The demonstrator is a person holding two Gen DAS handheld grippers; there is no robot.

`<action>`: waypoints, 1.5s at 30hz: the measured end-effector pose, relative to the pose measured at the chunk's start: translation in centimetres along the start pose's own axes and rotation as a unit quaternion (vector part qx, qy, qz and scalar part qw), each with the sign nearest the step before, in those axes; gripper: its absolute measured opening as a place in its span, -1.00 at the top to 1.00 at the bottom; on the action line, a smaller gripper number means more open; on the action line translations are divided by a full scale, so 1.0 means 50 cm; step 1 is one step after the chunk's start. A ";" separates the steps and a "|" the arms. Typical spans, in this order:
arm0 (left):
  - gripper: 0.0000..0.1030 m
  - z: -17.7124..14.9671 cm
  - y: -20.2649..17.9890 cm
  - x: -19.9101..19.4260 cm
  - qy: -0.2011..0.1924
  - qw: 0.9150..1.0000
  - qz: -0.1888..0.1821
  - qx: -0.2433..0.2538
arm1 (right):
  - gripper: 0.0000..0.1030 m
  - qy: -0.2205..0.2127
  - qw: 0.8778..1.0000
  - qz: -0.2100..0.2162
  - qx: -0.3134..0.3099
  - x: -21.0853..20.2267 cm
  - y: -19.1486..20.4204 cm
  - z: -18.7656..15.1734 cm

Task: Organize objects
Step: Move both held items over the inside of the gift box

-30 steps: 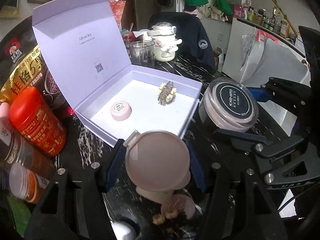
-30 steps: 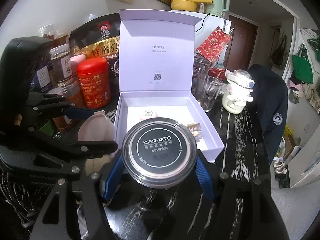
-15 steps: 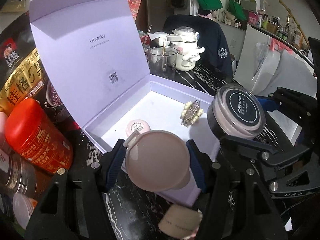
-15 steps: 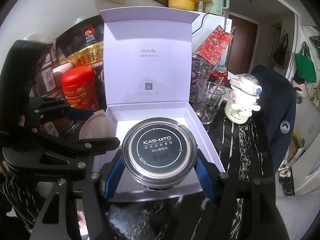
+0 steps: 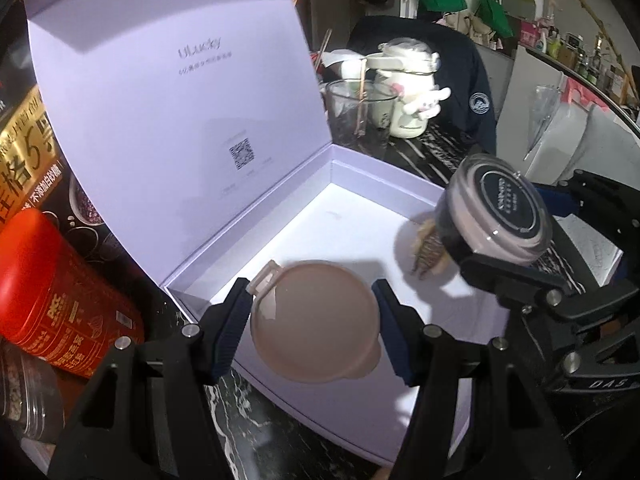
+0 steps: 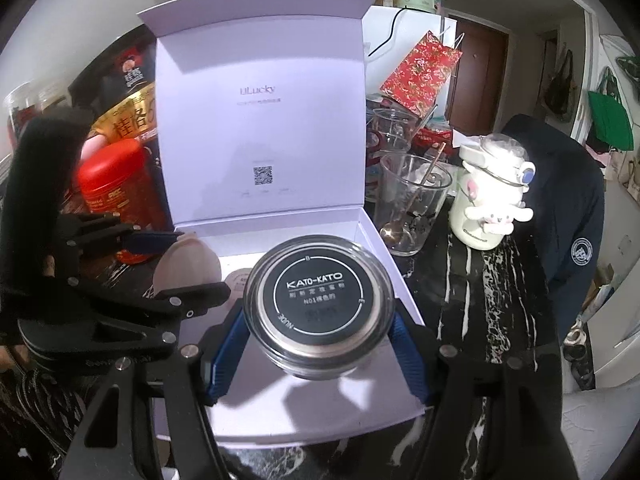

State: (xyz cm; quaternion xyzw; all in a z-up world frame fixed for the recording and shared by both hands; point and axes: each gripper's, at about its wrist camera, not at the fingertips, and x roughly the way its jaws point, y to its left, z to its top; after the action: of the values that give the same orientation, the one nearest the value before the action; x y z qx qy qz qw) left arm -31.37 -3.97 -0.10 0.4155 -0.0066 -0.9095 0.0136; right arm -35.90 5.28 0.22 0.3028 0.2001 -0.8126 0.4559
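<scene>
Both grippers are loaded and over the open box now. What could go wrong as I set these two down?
The KATO-KATO jar in the right gripper hangs right over the hair clip; lowering there could crush it. The pink case in the left gripper hides the box floor beneath, where a small pink disc lies. The two grippers are close and could collide.

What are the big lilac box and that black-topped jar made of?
The box looks like stiff matte cardboard: crisp folded lid creases, no shine. The jar, gripped by the right tool, appears to be clear glossy plastic or glass, judging by its see-through rim catching highlights; which one is unclear.
</scene>
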 end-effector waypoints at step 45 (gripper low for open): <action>-0.16 0.020 0.037 0.149 0.046 0.998 0.003 -0.034 | -0.34 0.072 0.996 0.010 0.043 0.182 -0.070 0.043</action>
State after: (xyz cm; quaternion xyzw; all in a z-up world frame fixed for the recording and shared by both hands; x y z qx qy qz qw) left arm -36.94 -6.05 -5.02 0.4565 0.0237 -0.8889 0.0308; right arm -43.24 0.10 -4.19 0.3815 0.1942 -0.7920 0.4352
